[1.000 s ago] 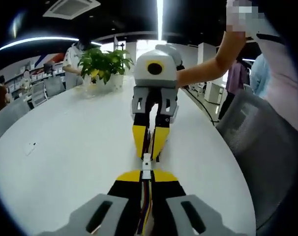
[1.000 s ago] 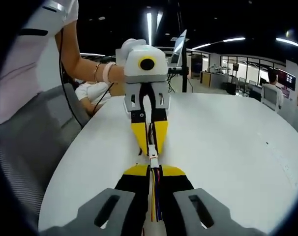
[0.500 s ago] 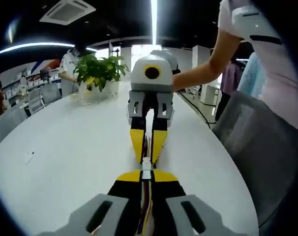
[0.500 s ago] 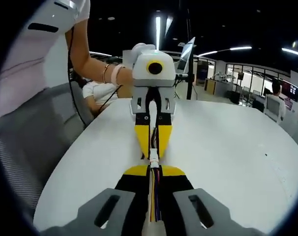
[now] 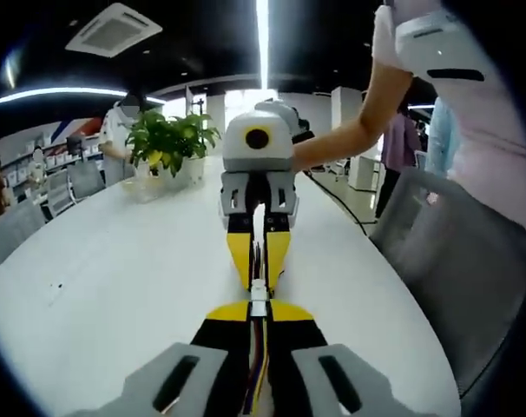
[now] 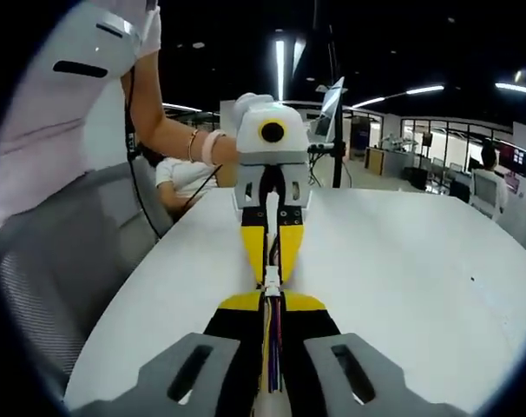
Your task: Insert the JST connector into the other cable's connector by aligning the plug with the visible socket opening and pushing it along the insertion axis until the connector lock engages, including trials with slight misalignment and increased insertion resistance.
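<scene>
In the left gripper view, a potted plant (image 5: 169, 139) stands at ten o'clock on the white table (image 5: 115, 269). At six o'clock the left gripper (image 5: 259, 306) pinches its wires; its white connector (image 5: 259, 291) meets the right gripper (image 5: 259, 261) tip to tip. In the right gripper view, the right gripper (image 6: 272, 300) pinches its plug (image 6: 271, 280) likewise. The halves look joined; whether the lock has clicked I cannot tell.

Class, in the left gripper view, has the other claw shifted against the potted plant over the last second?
Yes. The right claw now sits closer to the potted plant, shifted leftward in view.
</scene>
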